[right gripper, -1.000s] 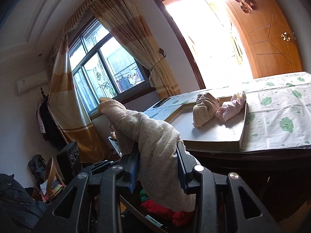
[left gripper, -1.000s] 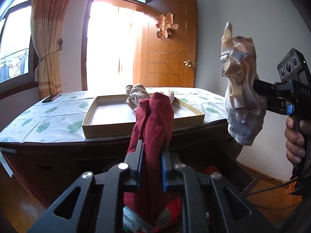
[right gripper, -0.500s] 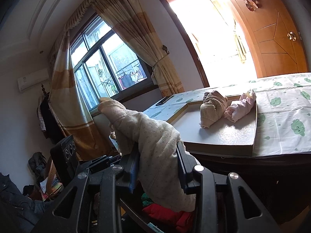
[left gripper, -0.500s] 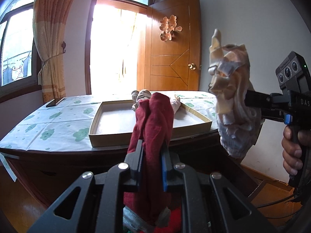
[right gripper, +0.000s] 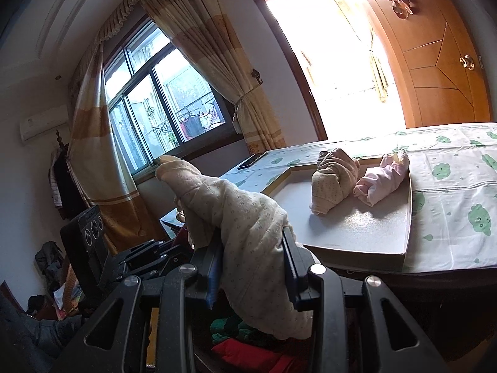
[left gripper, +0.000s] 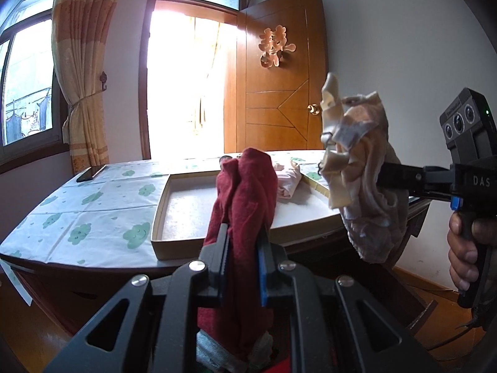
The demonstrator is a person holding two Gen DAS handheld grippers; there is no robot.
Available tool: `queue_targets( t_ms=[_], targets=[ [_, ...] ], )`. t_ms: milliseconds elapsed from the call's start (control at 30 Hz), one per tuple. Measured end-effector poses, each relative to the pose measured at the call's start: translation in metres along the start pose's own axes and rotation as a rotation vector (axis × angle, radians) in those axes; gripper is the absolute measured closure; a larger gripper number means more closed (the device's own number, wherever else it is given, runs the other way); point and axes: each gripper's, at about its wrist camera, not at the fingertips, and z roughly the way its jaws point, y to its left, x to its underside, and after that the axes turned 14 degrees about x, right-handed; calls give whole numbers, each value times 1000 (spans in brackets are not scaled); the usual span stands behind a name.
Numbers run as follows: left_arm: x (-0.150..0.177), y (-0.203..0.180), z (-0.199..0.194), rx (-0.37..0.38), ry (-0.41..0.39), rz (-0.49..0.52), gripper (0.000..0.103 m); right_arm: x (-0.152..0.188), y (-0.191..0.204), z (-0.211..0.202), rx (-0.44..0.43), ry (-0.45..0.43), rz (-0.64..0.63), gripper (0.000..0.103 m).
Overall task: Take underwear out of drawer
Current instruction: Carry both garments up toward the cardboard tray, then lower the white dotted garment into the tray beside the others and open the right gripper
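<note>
One counter (left gripper: 93,217) stands ahead of both sets of fingers, covered by a white cloth printed with green clouds; its near edge runs just beyond the fingertips in both wrist views, and the cloth to the left of the left fingers lies bare out to the counter's rim; one dark phone (left gripper: 91,172) sits at the far left corner. One shallow cardboard tray (right gripper: 366,250) rests on the counter straight ahead of the fingers, its near wall close to the counter's edge; it holds two rolled garments at its far side, one beige bundle (right gripper: 334,183) and one pink bundle (right gripper: 383,180), touching each other; the near half of the tray floor is bare white. One open drawer (right gripper: 254,345) lies below the right fingers, with red and green cloth inside. Two pieces of underwear are lifted in the air, one per hand: the left gripper (left gripper: 242,264) has its fingers pressed on a dark red underwear (left gripper: 245,205) that rises above the fingertips and hangs below them, in front of the tray's near wall; the right gripper (right gripper: 251,267) has its fingers pinching a cream dotted underwear (right gripper: 245,233), which sticks up to the left and droops over the drawer. In the left wrist view the right gripper appears to the right of the left fingers, held by a hand (left gripper: 466,255), its garment level with the tray's right corner.
</note>
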Motion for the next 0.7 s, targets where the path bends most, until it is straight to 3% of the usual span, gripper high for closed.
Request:
queue_targets(
  t_ms=[700],
  targets=[
    [-50, 35, 37, -35, 1, -7, 90, -53, 8, 50, 60, -10, -23, 66]
  ],
)
